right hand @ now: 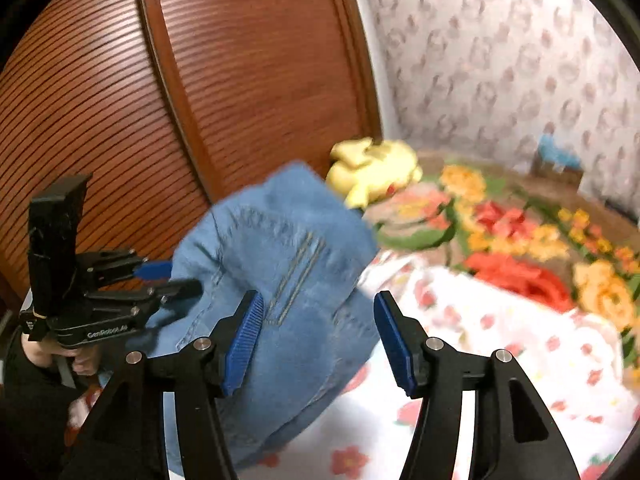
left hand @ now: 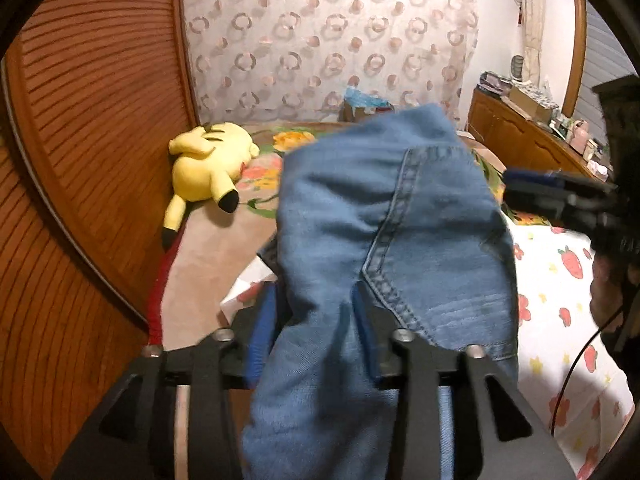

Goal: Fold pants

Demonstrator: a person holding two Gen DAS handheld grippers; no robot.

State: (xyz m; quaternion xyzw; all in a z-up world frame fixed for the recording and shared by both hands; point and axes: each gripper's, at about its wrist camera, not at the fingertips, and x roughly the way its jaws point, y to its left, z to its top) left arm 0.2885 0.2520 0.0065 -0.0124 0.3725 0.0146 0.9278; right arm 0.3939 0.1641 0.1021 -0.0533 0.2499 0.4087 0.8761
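Blue denim pants (left hand: 360,240) hang bunched in the air above the bed. My left gripper (left hand: 316,336) is shut on the pants' fabric, which fills the gap between its blue pads and drapes over them. In the right wrist view the pants (right hand: 280,272) bulge up at centre left, and the left gripper (right hand: 168,276) holds them from the left. My right gripper (right hand: 318,340) is open, its blue pads wide apart, with the denim lying against the left pad (right hand: 244,344) and nothing gripped. It also shows at the right edge of the left wrist view (left hand: 520,190).
A white strawberry-print sheet (left hand: 560,312) and a floral blanket (right hand: 520,248) cover the bed. A yellow plush toy (left hand: 208,164) lies by the wooden slatted headboard (left hand: 80,160). A patterned curtain (left hand: 320,40) hangs behind. A cluttered wooden dresser (left hand: 520,128) stands at far right.
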